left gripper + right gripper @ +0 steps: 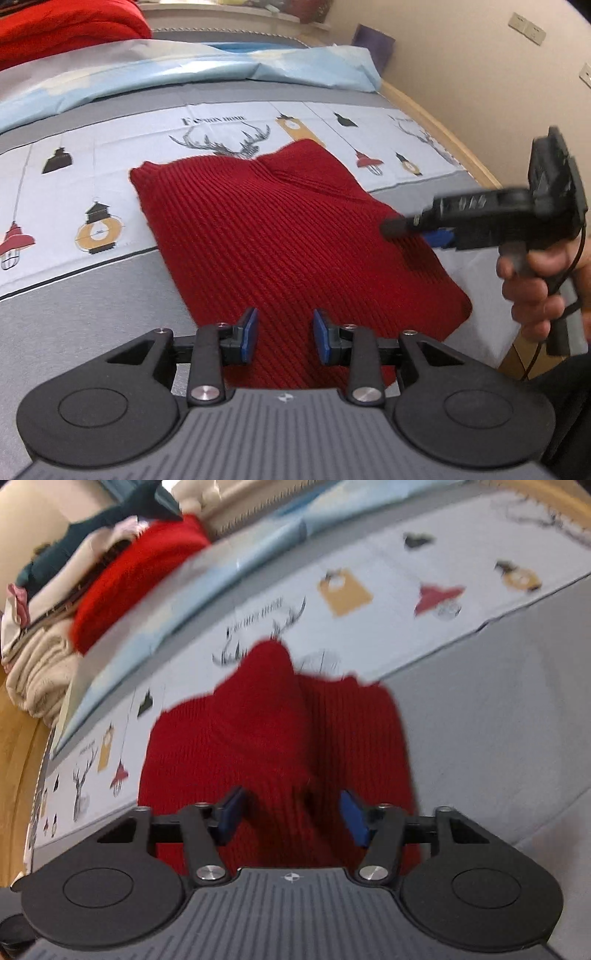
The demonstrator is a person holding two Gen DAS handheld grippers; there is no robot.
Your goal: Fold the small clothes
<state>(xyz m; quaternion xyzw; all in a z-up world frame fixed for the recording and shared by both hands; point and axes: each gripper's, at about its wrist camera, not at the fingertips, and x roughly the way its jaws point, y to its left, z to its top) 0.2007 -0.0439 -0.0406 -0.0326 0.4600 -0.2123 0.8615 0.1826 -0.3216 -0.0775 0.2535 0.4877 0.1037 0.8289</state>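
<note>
Broadly, a bed (pixel 110 280) with a grey, lantern-printed cover carries the ribbed red knit (pixel 280 236), lying flat at its centre, partly folded. Judged mid-fold: next comes pinching an edge and carrying it over. The left gripper (pixel 284 334) hovers at six o'clock, jaws half open, empty; the right gripper (pixel 397 227), at three o'clock, also gapes empty.
</note>
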